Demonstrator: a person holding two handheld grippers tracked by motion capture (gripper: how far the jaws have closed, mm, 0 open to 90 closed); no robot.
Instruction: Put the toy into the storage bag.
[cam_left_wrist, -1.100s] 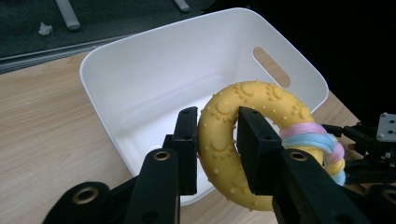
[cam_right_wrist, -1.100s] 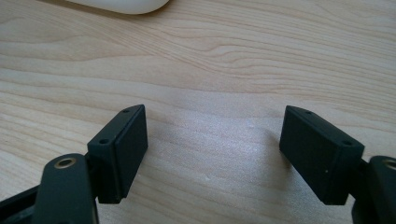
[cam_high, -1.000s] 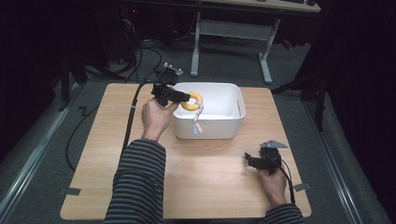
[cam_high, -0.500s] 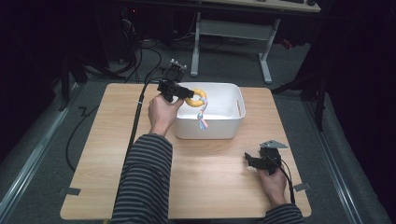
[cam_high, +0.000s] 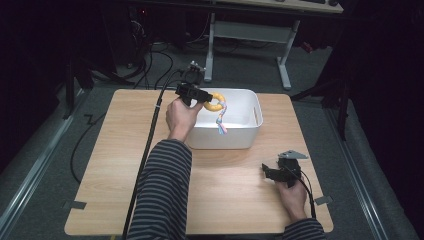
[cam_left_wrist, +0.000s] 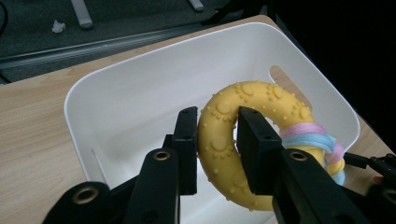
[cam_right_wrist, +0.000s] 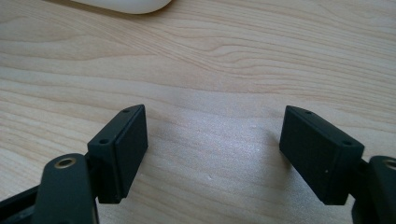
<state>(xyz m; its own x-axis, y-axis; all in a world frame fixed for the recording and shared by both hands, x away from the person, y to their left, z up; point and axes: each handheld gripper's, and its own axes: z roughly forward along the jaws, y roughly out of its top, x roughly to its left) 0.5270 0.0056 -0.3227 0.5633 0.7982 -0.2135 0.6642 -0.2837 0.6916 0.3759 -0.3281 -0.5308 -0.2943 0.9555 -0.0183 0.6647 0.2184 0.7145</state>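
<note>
A yellow knobbly rubber ring toy (cam_left_wrist: 233, 140) with a pink and blue braided rope (cam_left_wrist: 317, 140) tied to it hangs over the white bin (cam_left_wrist: 140, 102). My left gripper (cam_left_wrist: 215, 140) is shut on the ring, one jaw through its hole and one outside. In the high view the left gripper (cam_high: 202, 97) holds the ring toy (cam_high: 216, 103) above the left part of the white bin (cam_high: 252, 132), with the rope (cam_high: 220, 122) dangling down. My right gripper (cam_high: 270, 172) rests low over the table's front right, open, and its jaws (cam_right_wrist: 212, 154) stand wide over bare wood.
The wooden table (cam_high: 100, 165) carries the bin at its far middle. A black cable (cam_high: 150, 145) trails from the left gripper along the striped sleeve (cam_high: 162, 195). Beyond the table are a grey floor and a desk frame (cam_high: 250, 35). A bin corner (cam_right_wrist: 126, 5) shows in the right gripper view.
The left gripper has carried the ring toy to the right, further over the bin. The right gripper has stayed in place.
</note>
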